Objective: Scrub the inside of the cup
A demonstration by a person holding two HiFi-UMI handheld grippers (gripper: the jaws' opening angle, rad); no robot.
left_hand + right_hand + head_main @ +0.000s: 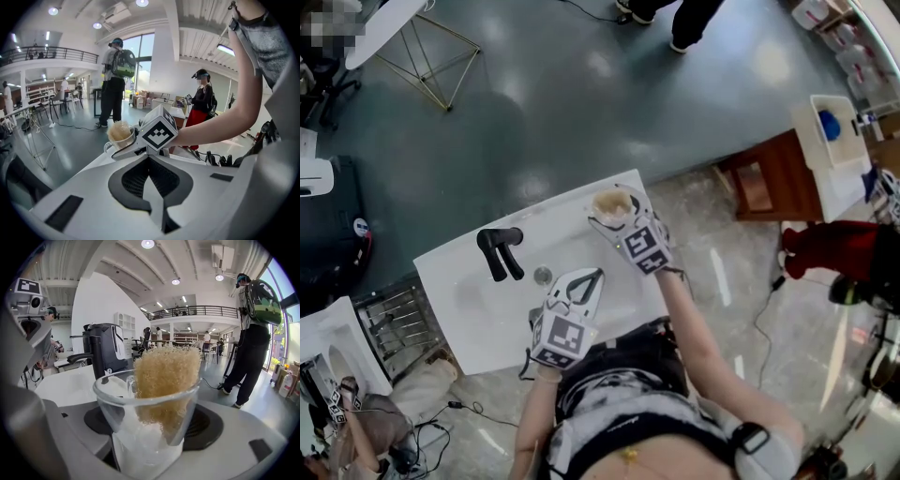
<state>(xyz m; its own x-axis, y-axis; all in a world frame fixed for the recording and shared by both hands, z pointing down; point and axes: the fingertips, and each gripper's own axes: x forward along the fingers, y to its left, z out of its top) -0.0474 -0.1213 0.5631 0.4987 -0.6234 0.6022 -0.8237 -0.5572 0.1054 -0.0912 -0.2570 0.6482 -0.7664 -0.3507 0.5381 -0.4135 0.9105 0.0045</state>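
Cup [140,397] sits between the jaws of the right gripper [149,430], which are spread wide and clamp its lower body from both sides. It's upright, rim up, over the far right corner of the white sink [459,291]. Can't tell whether its base touches the top or hangs just above it. A tan, coarse sponge [168,371] stands inside, w/ its top poking above the rim and its lower end down near the bottom. The left gripper [149,159] is nearer the person, jaws pressed together w/ nothing in them, pointing toward the cup but apart from it. The black tap [499,251] is off to the left, well clear. Handling, as a judgement: the cup is clear and thin-walled, either glass or hard plastic, so it's stiff, smooth and prob. slick if wet. Treat it as breakable. It's light, so the wide clamp low on the body is a sound hold and keeps the rim free. Don't squeeze harder than needed, esp. if it's glass. The sponge looks soft, springy and very light, and it'll squash and bend rather than push back. Best place to take it is the part sticking out above the rim, pinched from both flat sides. The left gripper would need to open first, then work it round the inner wall while the right gripper braces the cup against twisting.
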